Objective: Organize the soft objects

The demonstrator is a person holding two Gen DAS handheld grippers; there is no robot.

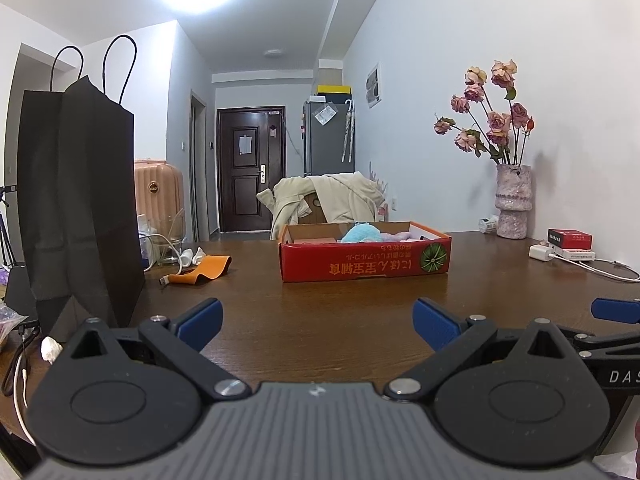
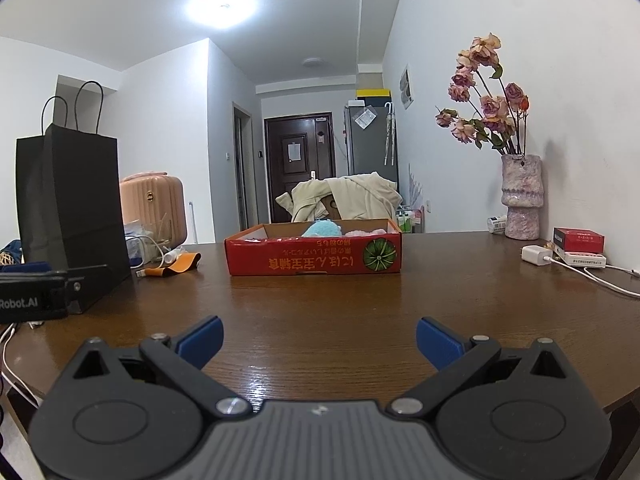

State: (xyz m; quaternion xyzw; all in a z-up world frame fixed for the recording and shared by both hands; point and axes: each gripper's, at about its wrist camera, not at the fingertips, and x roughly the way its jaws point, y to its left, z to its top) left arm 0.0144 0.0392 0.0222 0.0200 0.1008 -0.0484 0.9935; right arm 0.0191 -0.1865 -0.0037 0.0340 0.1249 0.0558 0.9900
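Note:
A shallow red cardboard box (image 1: 366,260) sits on the brown table, far ahead of both grippers; it also shows in the right wrist view (image 2: 312,256). Inside it lie a light blue plush toy (image 1: 358,233) (image 2: 322,229) and a pale pink soft item (image 1: 396,235) (image 2: 370,232). My left gripper (image 1: 318,322) is open and empty, low over the table near its front. My right gripper (image 2: 320,342) is open and empty, also near the front edge. Each gripper's side shows in the other's view.
A tall black paper bag (image 1: 80,208) stands at the left, with an orange strap (image 1: 202,270) and white cables beside it. A vase of dried roses (image 1: 513,204), a red-and-white box (image 1: 570,240) and a white charger (image 1: 542,252) stand at the right by the wall.

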